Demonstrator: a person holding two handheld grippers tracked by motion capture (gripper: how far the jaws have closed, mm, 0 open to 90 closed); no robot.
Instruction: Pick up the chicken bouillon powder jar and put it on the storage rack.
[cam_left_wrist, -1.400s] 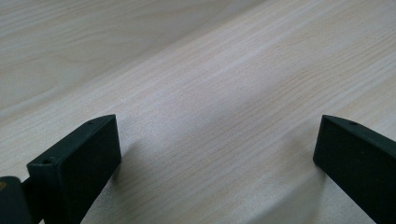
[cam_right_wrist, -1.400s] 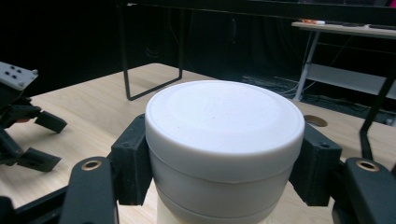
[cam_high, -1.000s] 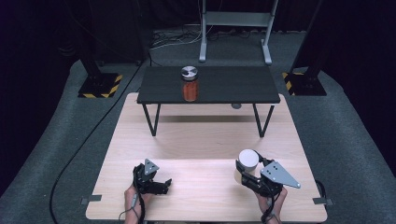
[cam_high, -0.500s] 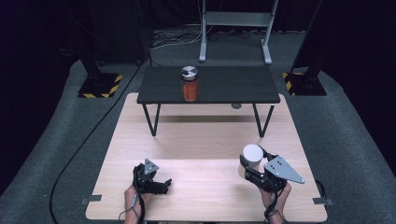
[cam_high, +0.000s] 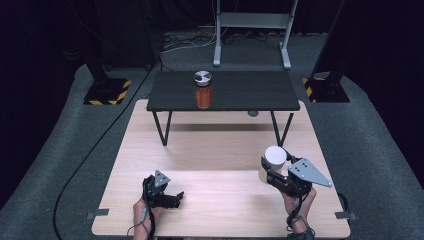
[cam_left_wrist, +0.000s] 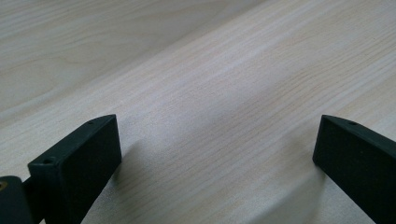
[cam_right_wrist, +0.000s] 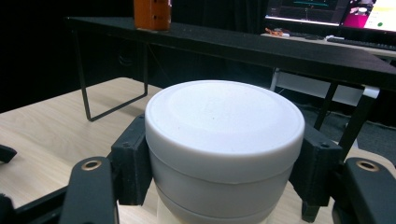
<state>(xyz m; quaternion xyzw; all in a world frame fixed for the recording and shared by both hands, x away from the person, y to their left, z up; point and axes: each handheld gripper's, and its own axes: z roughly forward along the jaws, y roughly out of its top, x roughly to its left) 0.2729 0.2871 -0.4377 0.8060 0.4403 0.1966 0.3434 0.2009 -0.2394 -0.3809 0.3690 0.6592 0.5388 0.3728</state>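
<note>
White jar (cam_right_wrist: 224, 144) recorded clamped between jaws of right gripper (cam_high: 272, 172), above near right part of light wood-grain table (cam_high: 215, 150). Jar cylindrical, matte, smooth flat lid; long axis upright, lid facing up. Jar base cut off in right gripper view. Left gripper (cam_left_wrist: 217, 154) noted spread wide, nothing between jaws, low over tabletop. Orange jar (cam_high: 203, 90), metal lid, seen on black side table (cam_high: 250, 90); top cropped in right gripper view.

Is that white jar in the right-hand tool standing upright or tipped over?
Upright. The white jar sits clamped in the right gripper, its flat lid facing up in the right gripper view.
</note>
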